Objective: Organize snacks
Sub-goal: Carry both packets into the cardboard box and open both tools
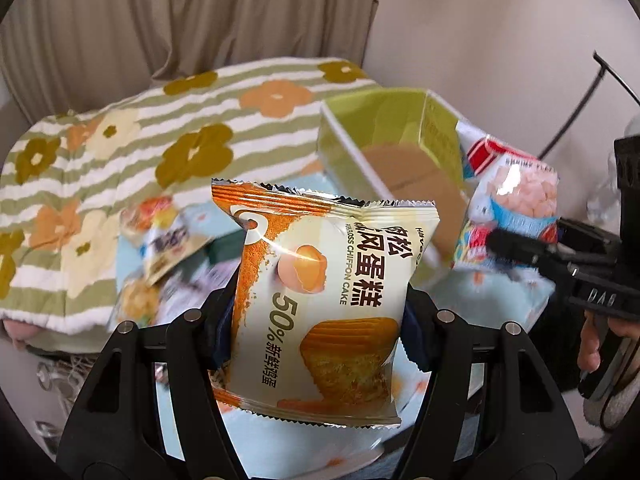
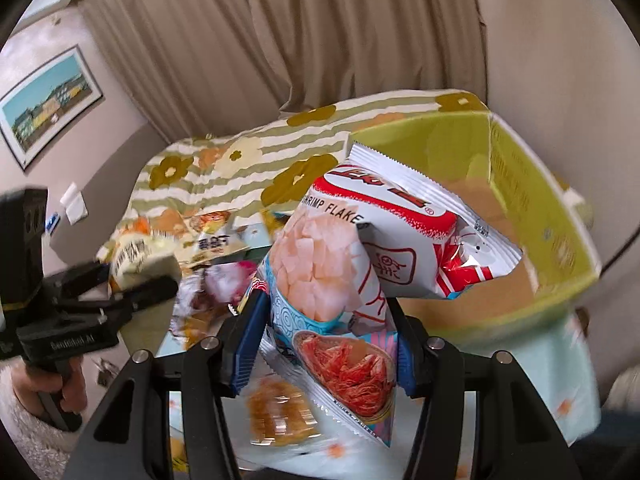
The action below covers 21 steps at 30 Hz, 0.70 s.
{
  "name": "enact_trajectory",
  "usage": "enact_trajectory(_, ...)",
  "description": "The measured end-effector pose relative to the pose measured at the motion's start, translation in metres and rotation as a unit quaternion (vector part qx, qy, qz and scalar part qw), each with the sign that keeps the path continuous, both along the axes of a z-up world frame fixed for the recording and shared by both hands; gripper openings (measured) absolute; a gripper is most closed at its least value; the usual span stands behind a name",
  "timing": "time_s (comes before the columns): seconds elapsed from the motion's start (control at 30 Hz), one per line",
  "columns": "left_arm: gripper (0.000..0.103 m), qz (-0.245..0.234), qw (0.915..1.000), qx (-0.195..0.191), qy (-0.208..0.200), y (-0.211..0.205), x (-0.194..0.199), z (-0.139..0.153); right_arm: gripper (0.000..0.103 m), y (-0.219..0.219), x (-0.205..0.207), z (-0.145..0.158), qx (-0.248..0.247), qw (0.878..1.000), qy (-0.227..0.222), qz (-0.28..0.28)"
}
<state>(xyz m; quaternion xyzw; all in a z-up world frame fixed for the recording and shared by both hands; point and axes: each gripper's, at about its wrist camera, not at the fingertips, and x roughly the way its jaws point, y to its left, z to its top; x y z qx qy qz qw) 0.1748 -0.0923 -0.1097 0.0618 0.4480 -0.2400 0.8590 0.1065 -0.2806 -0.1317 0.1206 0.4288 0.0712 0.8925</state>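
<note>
While we look along the left gripper (image 1: 320, 312), we see its black fingers clamped on a glossy chiffon cake packet (image 1: 320, 276), a puffed pillow of cream and orange film with crimped, saw-toothed ends, held upright in the air on the near side of the green box (image 1: 440, 136). That box is stiff card, lime green on its walls and plain brown on its floor, open at the top, and it is our landmark. Just beside its right wall in the left view, the right gripper (image 2: 322, 328) pinches a shrimp flakes bag (image 2: 360, 256), a crinkled white, red and pale blue foil pouch with a clear window showing pink flakes; in the right view the bag's top edge leans over the box's near rim. Left of the box lie loose snack packets (image 1: 160, 236), blurred, on a smooth pale blue cloth (image 1: 520, 304) with small orange flowers. Behind the box spreads a nubbly striped towel (image 1: 120, 152), green and white with large blocky flowers, and beyond it hang soft pleated beige curtains (image 1: 200, 12).
</note>
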Motion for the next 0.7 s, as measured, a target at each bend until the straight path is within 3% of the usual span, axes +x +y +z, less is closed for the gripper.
enact_trajectory(0.37,0.062,0.023,0.9991,-0.025,0.028,-0.142,0.057,-0.004,0.052,-0.1,0.052,-0.016,-0.04,0.996,0.04,0.069)
enact_trajectory(0.7,0.063,0.023,0.9968,0.014,0.075,-0.199,0.089,-0.043,0.052,-0.136,0.069,-0.036,-0.05,0.993,0.068,0.086)
